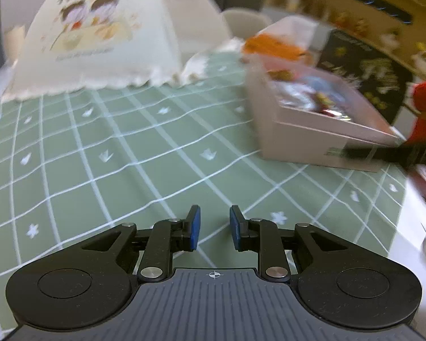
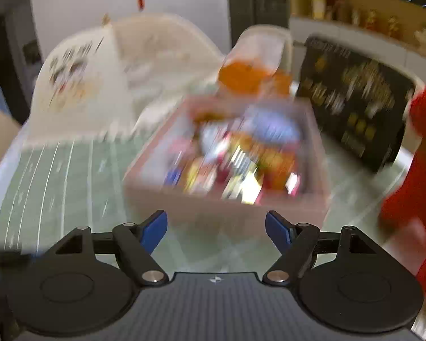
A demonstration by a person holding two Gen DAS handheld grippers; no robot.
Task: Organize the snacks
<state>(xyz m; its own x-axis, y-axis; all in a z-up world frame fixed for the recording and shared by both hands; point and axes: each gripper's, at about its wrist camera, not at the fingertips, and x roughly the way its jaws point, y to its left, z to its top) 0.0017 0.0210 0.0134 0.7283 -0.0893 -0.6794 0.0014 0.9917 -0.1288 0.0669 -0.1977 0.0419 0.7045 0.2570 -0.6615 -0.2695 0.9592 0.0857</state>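
Narrow-gapped empty left gripper (image 1: 214, 227), wide empty right gripper (image 2: 216, 230) over green checked tablecloth (image 1: 113, 147), snack box (image 2: 184, 199) beyond.

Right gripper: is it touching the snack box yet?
Apart. In the right wrist view the right gripper is open and empty, and bare tablecloth shows between its fingertips and the near wall of the snack box.

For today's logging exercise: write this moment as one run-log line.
left gripper: empty, narrow gap | right gripper: wide open, empty, facing snack box | box: full, on green tablecloth | views: blurred
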